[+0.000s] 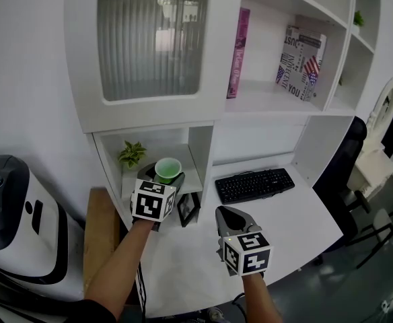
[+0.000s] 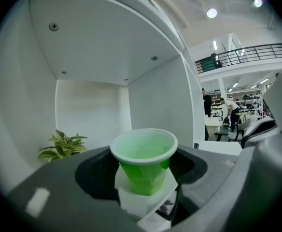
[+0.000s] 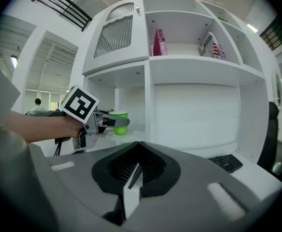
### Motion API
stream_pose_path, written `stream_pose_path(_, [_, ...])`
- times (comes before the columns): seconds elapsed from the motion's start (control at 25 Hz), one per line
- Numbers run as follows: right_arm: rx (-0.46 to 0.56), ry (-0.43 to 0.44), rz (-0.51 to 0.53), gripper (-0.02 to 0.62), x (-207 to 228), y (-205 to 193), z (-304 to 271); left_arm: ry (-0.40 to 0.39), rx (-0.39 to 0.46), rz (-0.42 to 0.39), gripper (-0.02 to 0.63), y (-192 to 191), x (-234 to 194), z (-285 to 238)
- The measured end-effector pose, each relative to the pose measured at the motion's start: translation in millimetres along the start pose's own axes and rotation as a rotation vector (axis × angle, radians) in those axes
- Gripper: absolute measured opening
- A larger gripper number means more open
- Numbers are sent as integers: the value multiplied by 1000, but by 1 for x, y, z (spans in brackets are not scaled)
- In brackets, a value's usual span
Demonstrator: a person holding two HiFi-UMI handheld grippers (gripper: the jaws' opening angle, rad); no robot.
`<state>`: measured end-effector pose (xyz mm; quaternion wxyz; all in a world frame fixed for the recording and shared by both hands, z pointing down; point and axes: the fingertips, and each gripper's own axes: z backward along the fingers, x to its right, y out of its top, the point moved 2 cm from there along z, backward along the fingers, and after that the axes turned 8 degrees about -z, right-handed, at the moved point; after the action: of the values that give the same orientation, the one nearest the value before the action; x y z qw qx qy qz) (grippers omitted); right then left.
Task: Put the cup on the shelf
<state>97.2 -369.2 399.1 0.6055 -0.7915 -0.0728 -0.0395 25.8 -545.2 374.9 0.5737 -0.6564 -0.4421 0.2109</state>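
Left gripper: jaws clamped on the lower body of the green cup. Cup upright, rim up, at the open front of the low compartment, toward that compartment's right wall. Contact between cup base and compartment floor: not discernible.

Small potted plant: inside the compartment, at its left rear, apart from the cup.

Right gripper: jaws pressed together, nothing between them; out in front of the compartment and to its right, above the white desk.

Black keyboard: on the desk, right of the compartment. Small picture frame: just below the compartment's front edge. Pink book: upright in an opening above and right of the compartment.
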Motion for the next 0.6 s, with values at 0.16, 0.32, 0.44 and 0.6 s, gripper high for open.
stream_pose_path(0.16, [8,-12,-2,23,6,2,5,13,-32,-21,316,-2,2,-3])
stream_pose_path(0.32, [6,-13,-3,23,10,1,7,17,-48,-20,316,-2,2,-5])
stream_pose_path(0.44, [2,-7,-3,23,11,0,8,17,-54,-19,316,-3,2,-5])
stream_pose_path(0.6, [-4,4,1,23,14,-1,9,13,-55,-5,321,-3,2,-4])
